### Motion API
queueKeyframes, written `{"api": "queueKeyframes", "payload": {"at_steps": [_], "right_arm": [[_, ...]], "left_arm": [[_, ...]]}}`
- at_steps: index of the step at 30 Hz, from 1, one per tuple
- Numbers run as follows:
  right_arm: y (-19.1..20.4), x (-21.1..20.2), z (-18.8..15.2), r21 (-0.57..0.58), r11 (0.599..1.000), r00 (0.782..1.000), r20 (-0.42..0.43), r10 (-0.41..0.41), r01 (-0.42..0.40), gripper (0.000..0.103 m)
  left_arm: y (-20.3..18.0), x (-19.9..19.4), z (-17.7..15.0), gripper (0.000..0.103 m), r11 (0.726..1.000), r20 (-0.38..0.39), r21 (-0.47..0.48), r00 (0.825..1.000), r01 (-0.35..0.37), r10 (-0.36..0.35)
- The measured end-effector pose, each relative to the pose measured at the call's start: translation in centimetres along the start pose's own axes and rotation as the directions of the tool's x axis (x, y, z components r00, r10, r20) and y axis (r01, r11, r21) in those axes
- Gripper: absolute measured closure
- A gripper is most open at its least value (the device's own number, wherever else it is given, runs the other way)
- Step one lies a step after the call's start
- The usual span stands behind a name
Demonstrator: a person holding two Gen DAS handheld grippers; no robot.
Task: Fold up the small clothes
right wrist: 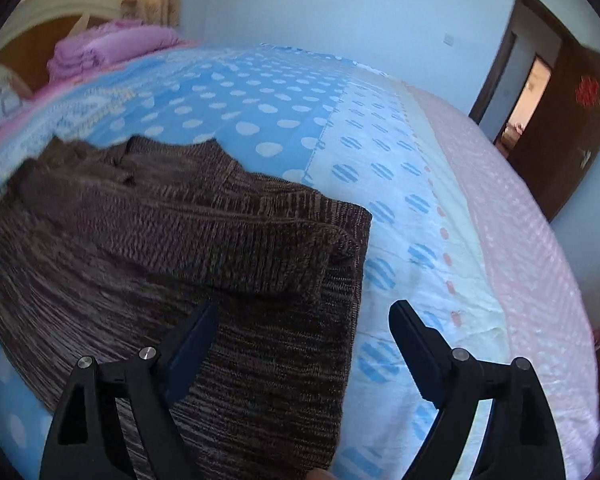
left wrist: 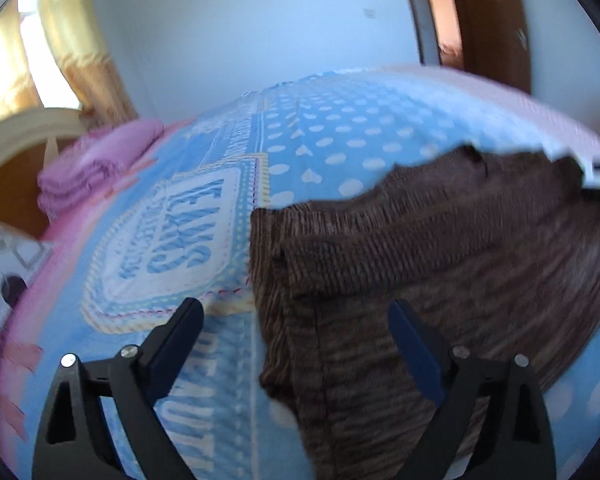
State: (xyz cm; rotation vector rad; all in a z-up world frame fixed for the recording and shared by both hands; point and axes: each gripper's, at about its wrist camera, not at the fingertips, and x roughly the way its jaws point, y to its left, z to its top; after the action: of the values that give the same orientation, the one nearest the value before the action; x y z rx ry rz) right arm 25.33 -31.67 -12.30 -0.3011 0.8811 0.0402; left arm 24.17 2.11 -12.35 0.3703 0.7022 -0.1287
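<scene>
Pale blue-white walls (left wrist: 260, 32) close off the room behind a bed whose blue bedspread with white polka dots (left wrist: 340, 140) fills the middle of both views; in the left wrist view a printed panel with blue lettering (left wrist: 172, 248) sits left of centre on it, and in the right wrist view the cover turns to a white band with striped blue dots (right wrist: 400, 208) and then a pink edge (right wrist: 520, 248) toward the right of the frame. A dark brown wooden door (right wrist: 572, 128) stands open at the upper right of the right wrist view, and yellow curtains (left wrist: 80, 52) hang by a bright window at the upper left of the left wrist view. A folded stack of pink-purple bedding (left wrist: 96, 160) lies at the left of the frame, against a cream and wood headboard (right wrist: 52, 20). The brown ribbed knit sweater (left wrist: 420, 260) lies flat on the bedspread, taking up the centre and right of the left wrist view and the left and centre of the right wrist view, with one sleeve (right wrist: 220, 236) folded across its body. The black left gripper (left wrist: 296, 320) is spread wide over the sweater's left edge, holding nothing. The black right gripper (right wrist: 304, 320) is likewise wide apart over the sweater's right edge, its left finger (right wrist: 192, 340) above the knit and the other above the bedspread; whether either touches the fabric cannot be told.
</scene>
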Motion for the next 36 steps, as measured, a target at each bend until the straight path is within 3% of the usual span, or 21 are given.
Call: {"api": "queueKeyframes", "payload": {"at_steps": [3,6,11,14,18,21,25,29,33,36], "right_arm": [[1.7,1.5,0.8,-0.119,0.991,0.998,-0.006,-0.064,0.063,0.016],[1.9,3.0,2.9,-0.151,0.985,0.996,-0.004,-0.089,0.088,0.016],[-0.9,4.3,7.9,-0.06,0.989,0.991,0.011,-0.136,0.136,0.016],[-2.8,3.6,9.2,0.026,0.99,0.989,0.043,-0.14,0.139,0.016],[-3.9,3.2,8.3,0.056,0.99,0.99,0.045,-0.131,0.128,0.016],[-4.4,2.9,6.3,0.077,0.992,0.994,0.025,-0.105,0.103,0.016],[-3.8,1.6,3.6,0.119,0.992,0.999,0.016,-0.032,0.03,0.016],[-3.1,0.0,1.7,0.144,0.99,0.999,0.033,0.01,-0.015,0.016],[-2.2,-1.3,0.7,0.139,0.989,0.997,0.067,0.033,-0.042,0.016],[-1.5,-1.8,0.0,0.133,0.989,0.996,0.075,0.054,-0.063,0.016]], "left_arm": [[-1.0,2.3,-0.3,0.007,0.992,-0.022,0.099,0.997,-0.074,0.076],[-0.8,4.2,1.0,0.006,0.986,-0.027,0.101,0.991,-0.131,0.134],[1.6,6.5,5.1,0.006,0.969,-0.025,0.03,0.969,-0.244,0.245],[3.7,7.1,6.8,0.006,0.969,-0.051,-0.037,0.969,-0.244,0.242],[5.1,7.7,6.7,0.002,0.969,-0.072,-0.059,0.969,-0.24,0.236],[4.9,8.0,5.5,0.001,0.973,-0.089,-0.049,0.971,-0.227,0.222],[4.3,9.5,4.2,0.0,0.986,-0.155,-0.054,0.977,-0.156,0.146],[5.6,11.1,5.5,0.0,0.983,-0.213,-0.145,0.974,-0.112,0.08],[7.0,12.2,7.2,0.0,0.966,-0.275,-0.258,0.959,-0.014,-0.06],[8.0,12.9,7.4,0.0,0.954,-0.331,-0.298,0.938,-0.002,-0.102]]}}
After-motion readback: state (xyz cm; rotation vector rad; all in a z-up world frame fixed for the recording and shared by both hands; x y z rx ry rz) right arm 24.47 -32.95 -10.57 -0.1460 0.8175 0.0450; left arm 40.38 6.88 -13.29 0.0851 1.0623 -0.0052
